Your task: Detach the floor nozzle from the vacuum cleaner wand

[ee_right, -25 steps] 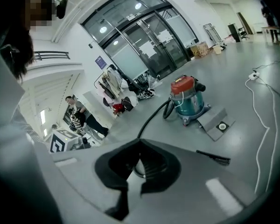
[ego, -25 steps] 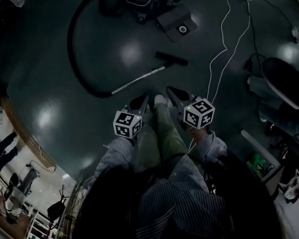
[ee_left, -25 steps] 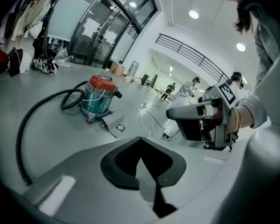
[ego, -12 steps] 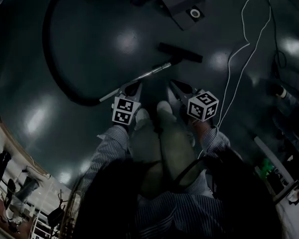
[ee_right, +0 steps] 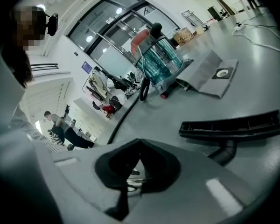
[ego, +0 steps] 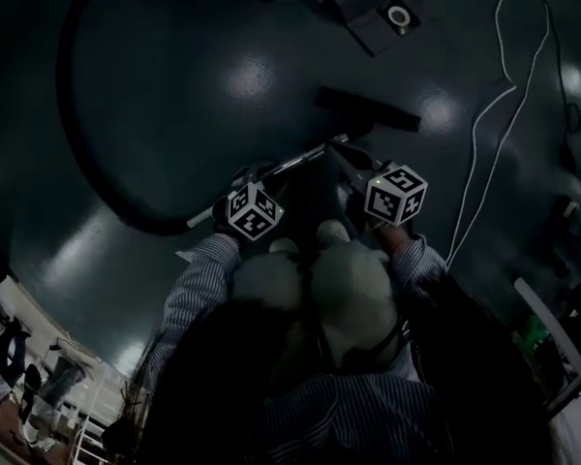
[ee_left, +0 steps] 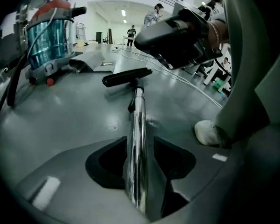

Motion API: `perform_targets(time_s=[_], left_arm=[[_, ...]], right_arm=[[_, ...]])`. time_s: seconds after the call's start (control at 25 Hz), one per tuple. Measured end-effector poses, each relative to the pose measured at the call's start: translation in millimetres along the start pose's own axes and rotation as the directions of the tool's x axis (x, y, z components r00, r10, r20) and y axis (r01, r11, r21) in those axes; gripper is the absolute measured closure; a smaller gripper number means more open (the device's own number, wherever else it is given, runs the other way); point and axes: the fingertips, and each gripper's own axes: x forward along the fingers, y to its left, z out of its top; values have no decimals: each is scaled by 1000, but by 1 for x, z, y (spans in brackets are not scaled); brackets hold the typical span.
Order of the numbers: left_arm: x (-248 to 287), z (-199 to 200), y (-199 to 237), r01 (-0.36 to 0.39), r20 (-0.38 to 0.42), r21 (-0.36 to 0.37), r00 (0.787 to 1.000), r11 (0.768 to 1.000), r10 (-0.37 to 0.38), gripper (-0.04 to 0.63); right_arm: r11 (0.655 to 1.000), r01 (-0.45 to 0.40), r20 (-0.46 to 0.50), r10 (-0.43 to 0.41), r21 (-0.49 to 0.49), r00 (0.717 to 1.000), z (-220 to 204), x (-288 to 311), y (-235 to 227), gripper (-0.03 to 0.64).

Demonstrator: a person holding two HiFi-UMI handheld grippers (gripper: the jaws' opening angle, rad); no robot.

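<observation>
The chrome wand (ego: 271, 174) lies on the dark floor and ends in the black floor nozzle (ego: 368, 109), still joined to it. My left gripper (ego: 257, 176) straddles the wand (ee_left: 137, 139). Its jaws have just been opening, and the tube runs between them with a gap on the right side. In the left gripper view the nozzle (ee_left: 127, 76) sits at the wand's far end. My right gripper (ego: 343, 153) is low beside the wand's nozzle end, shut and empty. The right gripper (ee_right: 139, 144) view shows the nozzle (ee_right: 233, 125) just ahead to the right.
A black hose (ego: 87, 153) curves off to the left. The vacuum canister (ee_left: 49, 36) stands behind, with a flat grey part with a round hole (ego: 382, 17) beside it. A white cable (ego: 494, 134) trails at the right. My shoes (ego: 334, 232) are right behind the grippers.
Both grippers have dropped from knee height down to the floor. The left one now sits over the wand with its jaws apart. The view has closed in on the nozzle.
</observation>
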Motion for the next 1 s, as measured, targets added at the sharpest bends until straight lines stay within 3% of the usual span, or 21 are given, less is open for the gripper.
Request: perform_targets(time_s=[0.2, 0.4, 0.6, 0.68, 0.8, 1.0], left_arm=[[36, -32, 1, -3, -106, 186, 994, 982, 24, 382], [41, -31, 1, 13, -89, 198, 996, 980, 5, 377], [39, -30, 6, 8, -66, 70, 998, 998, -3, 416], [40, -29, 6, 8, -82, 51, 997, 999, -4, 416], [38, -27, 8, 49, -75, 14, 996, 999, -48, 417], [20, -11, 13, 118, 6, -65, 993, 991, -118, 417]], right_arm=[[1000, 8, 36, -9, 17, 999, -4, 9, -19, 615], [999, 37, 24, -37, 11, 999, -15, 2, -34, 615], [998, 58, 24, -59, 33, 998, -23, -4, -41, 615], [998, 54, 31, -55, 29, 998, -21, -5, -43, 615], [999, 40, 49, -42, 32, 998, -14, -4, -41, 615], [999, 10, 54, -12, 36, 998, -1, -8, -33, 615]])
